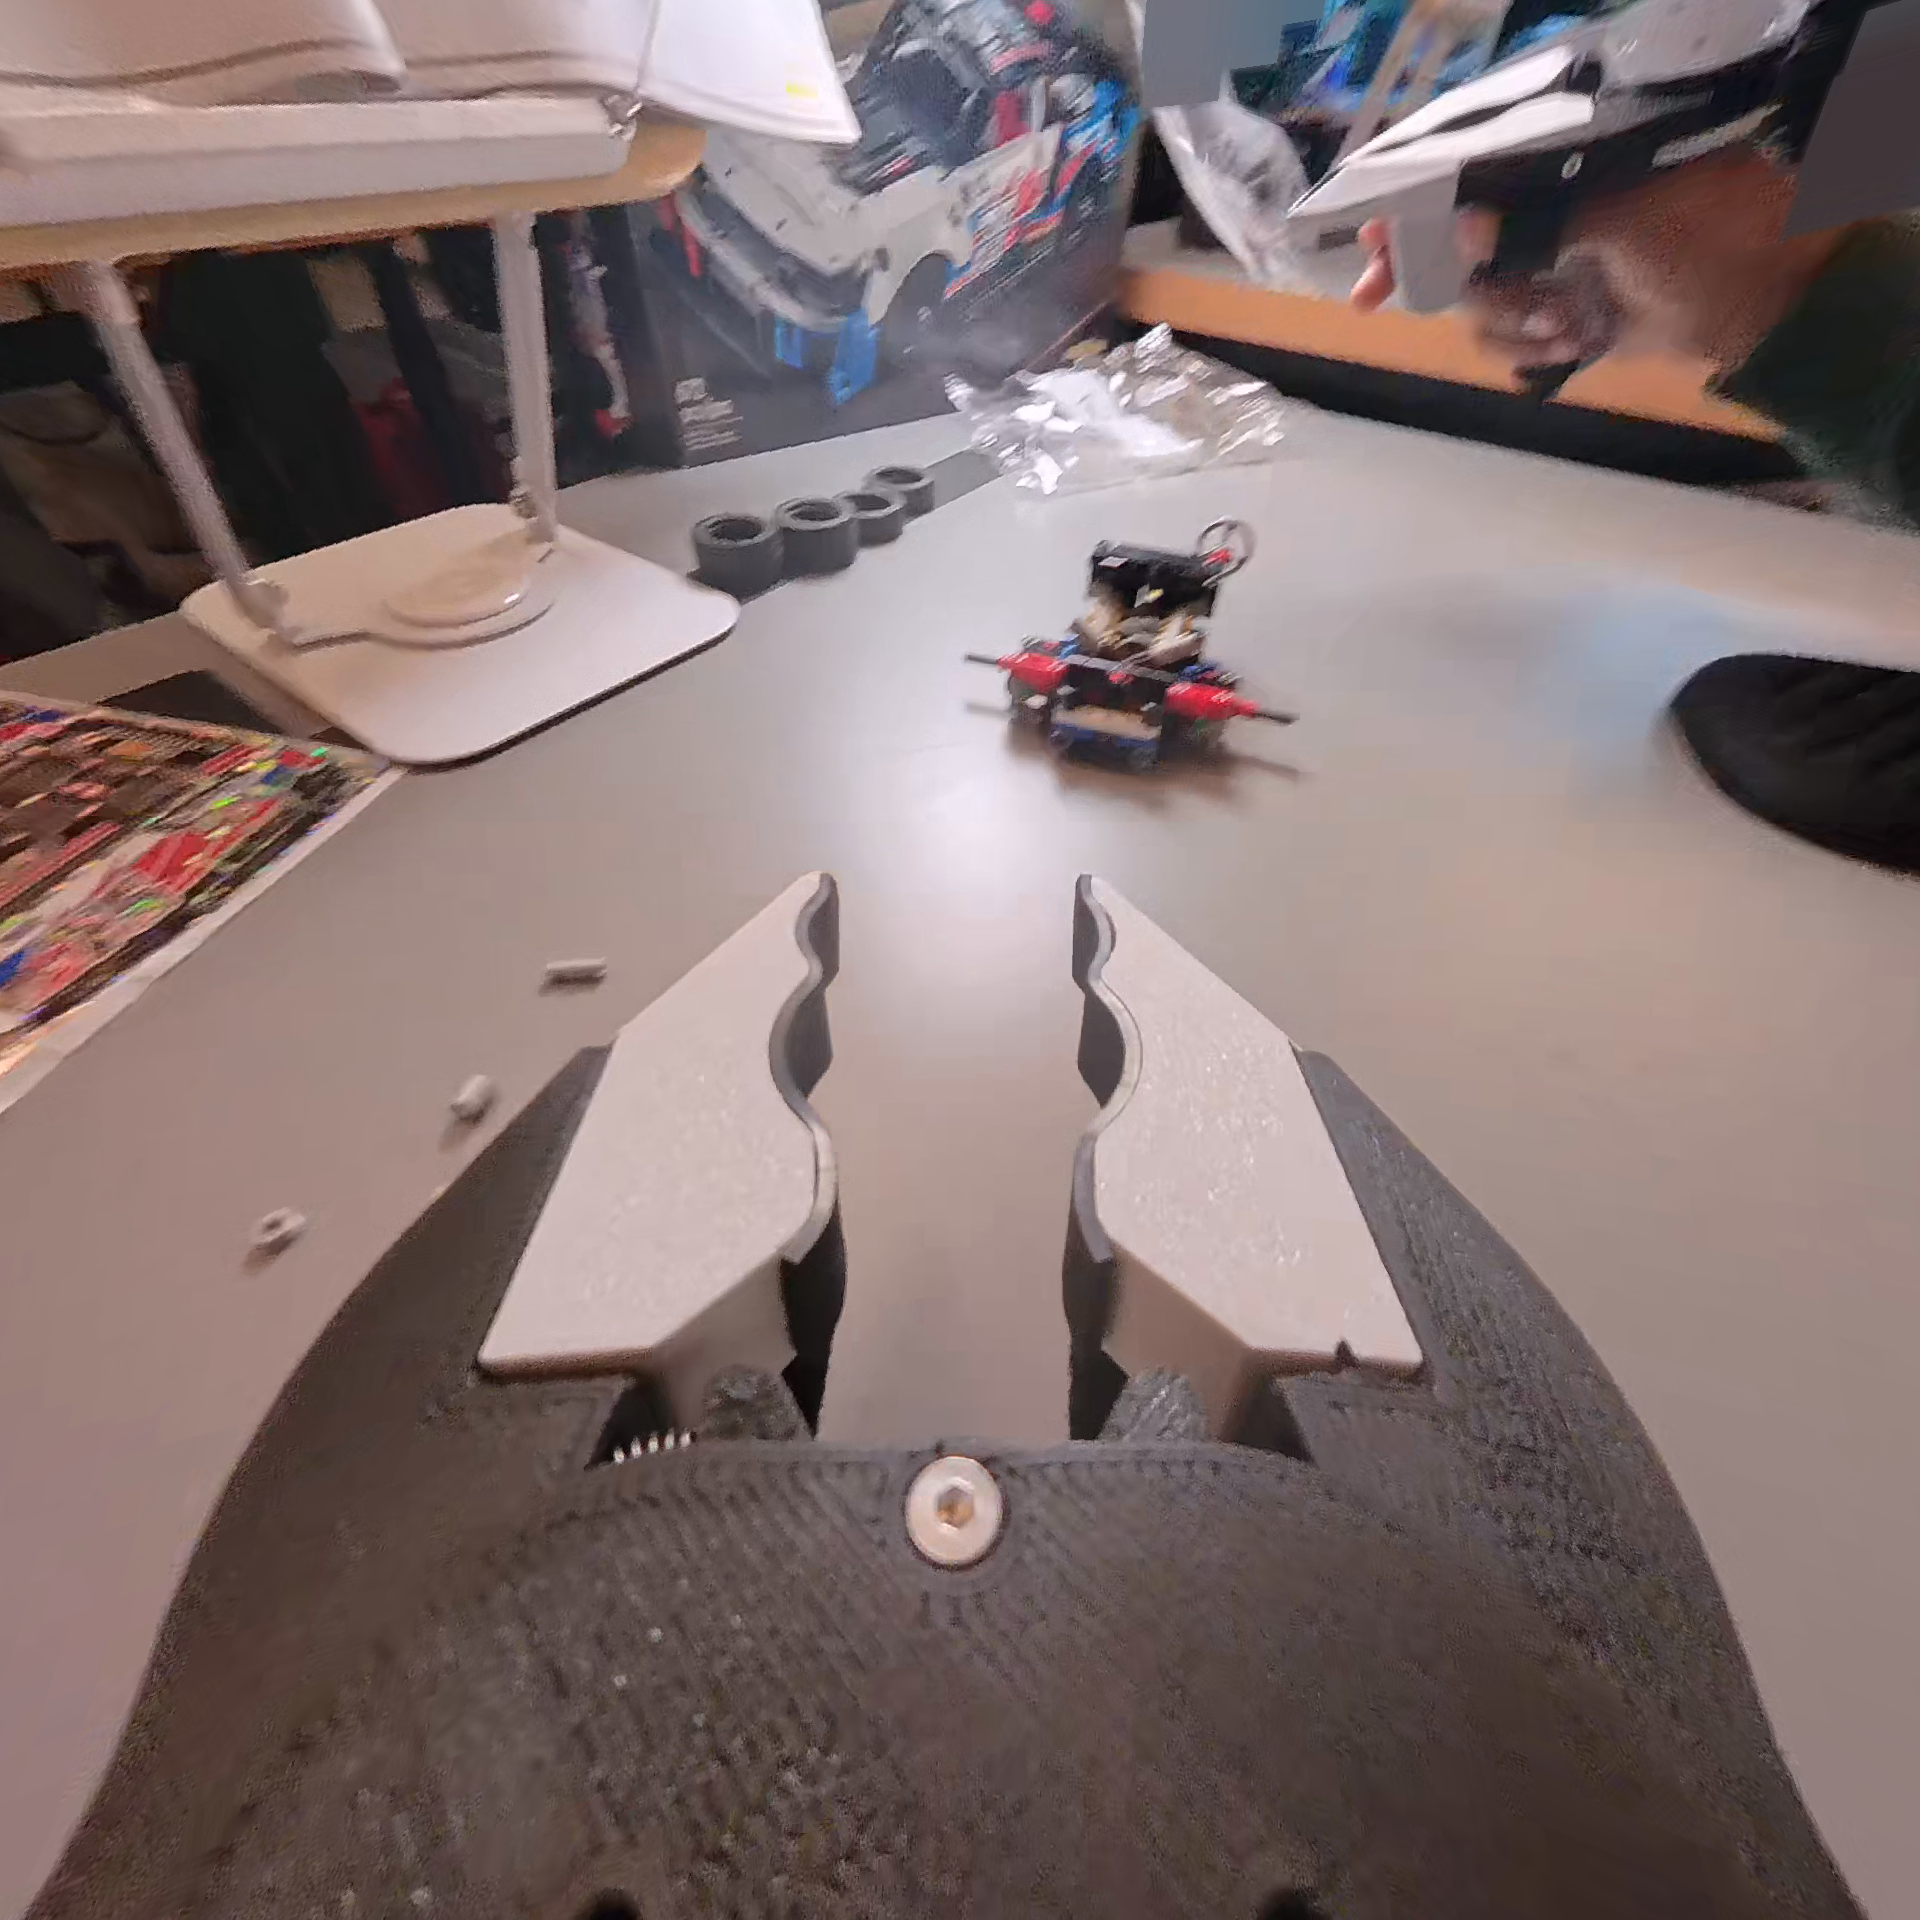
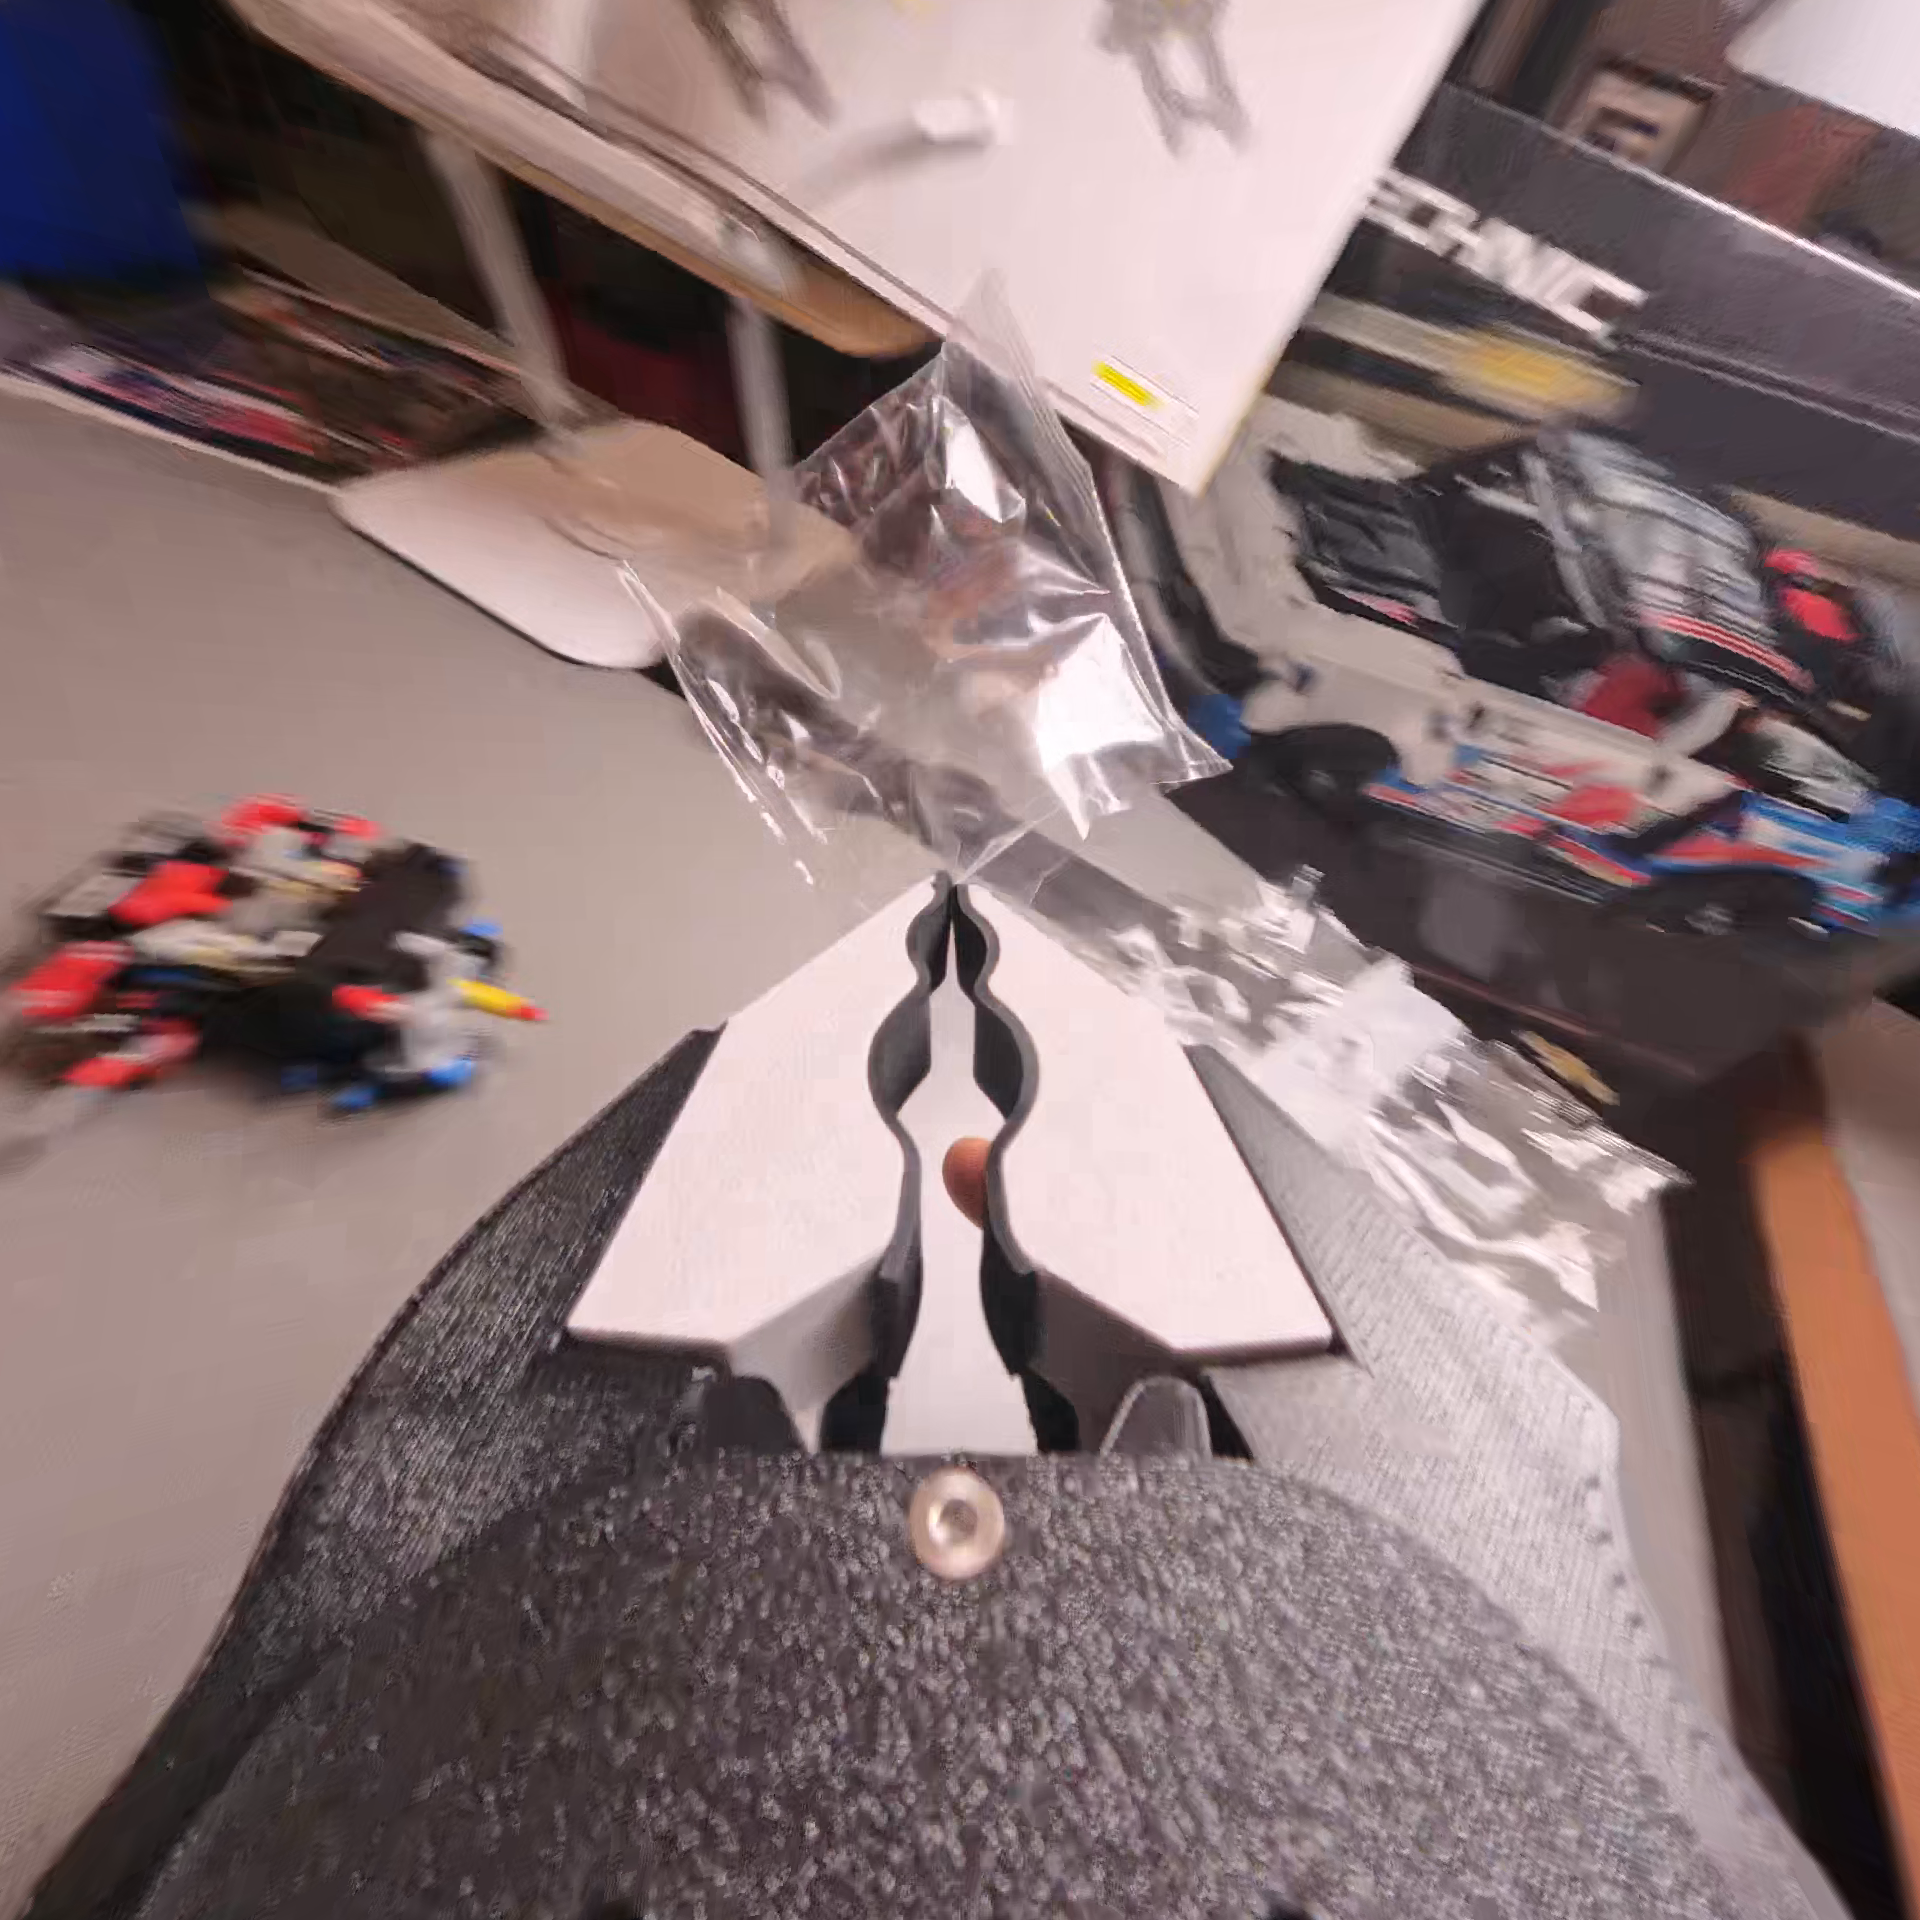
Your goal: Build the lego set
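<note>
A partly built lego chassis [image 1: 1127,670] in black, red and blue stands on the grey table [image 1: 1455,987], ahead of my left gripper [image 1: 954,914], which is open and empty just above the table. Several black tyres [image 1: 810,525] stand in a row behind the chassis. My right gripper [image 2: 952,896] is shut on a clear plastic bag [image 2: 935,644] and holds it up in the air. The right gripper also shows at the top right of the left wrist view [image 1: 1455,156], with the bag [image 1: 1236,177] hanging from it. A blurred pile of loose lego pieces [image 2: 249,956] lies on the table to the left.
A white stand [image 1: 468,634] holds an open instruction booklet [image 1: 416,52] at back left. The set's box [image 1: 883,208] stands behind. Crumpled clear bags [image 1: 1122,416] lie before it. A sheet of coloured stickers [image 1: 135,831] lies left. Small grey pieces [image 1: 473,1093] lie near my left gripper. Some 40 cm of space lies between my two pairs of fingers.
</note>
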`<state>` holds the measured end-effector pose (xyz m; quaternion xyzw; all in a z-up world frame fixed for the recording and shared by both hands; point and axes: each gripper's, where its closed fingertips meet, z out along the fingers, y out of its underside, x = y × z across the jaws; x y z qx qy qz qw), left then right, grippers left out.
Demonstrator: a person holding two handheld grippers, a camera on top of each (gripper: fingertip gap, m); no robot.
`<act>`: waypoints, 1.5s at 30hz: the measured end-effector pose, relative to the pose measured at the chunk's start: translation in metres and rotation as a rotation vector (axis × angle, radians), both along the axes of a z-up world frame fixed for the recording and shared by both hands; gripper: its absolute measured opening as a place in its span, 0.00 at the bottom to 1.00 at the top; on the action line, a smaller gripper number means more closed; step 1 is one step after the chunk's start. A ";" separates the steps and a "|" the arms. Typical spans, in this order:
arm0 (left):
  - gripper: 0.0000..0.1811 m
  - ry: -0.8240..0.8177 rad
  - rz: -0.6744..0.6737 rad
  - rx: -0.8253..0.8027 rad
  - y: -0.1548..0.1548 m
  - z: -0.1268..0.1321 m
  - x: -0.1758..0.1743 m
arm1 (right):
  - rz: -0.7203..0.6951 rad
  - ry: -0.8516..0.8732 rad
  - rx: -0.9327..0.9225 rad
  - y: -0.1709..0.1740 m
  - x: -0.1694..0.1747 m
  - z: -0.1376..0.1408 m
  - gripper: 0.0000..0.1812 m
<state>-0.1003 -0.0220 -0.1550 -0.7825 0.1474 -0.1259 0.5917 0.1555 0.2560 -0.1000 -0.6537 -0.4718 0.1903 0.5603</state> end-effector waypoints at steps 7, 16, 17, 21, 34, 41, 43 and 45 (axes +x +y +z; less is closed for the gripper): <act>0.34 -0.319 -0.295 0.021 -0.014 0.038 0.088 | 0.512 -0.109 0.335 -0.209 -0.099 -0.003 0.00; 0.00 -0.290 -0.353 -0.147 -0.032 0.004 0.095 | 0.704 -0.146 0.544 -0.280 -0.132 -0.036 0.00; 0.00 -0.288 -0.357 -0.152 -0.033 0.001 0.096 | 0.726 -0.117 0.463 -0.282 -0.130 -0.039 0.01; 0.00 -0.231 -0.396 -0.150 -0.034 -0.008 0.099 | 0.841 0.026 0.041 -0.292 -0.124 -0.042 0.11; 0.00 -0.116 -0.434 -0.140 -0.037 -0.019 0.109 | 1.005 0.060 -0.230 -0.318 -0.114 -0.046 0.06; 0.00 -0.156 -0.447 -0.129 -0.039 -0.012 0.108 | 1.021 -0.011 -0.197 -0.312 -0.104 -0.054 0.00; 0.00 -0.174 -0.463 -0.131 -0.041 -0.010 0.110 | 1.000 -0.012 -0.161 -0.312 -0.108 -0.055 0.09; 0.00 -0.169 -0.467 -0.133 -0.042 -0.011 0.110 | 1.005 -0.026 -0.177 -0.316 -0.110 -0.057 0.13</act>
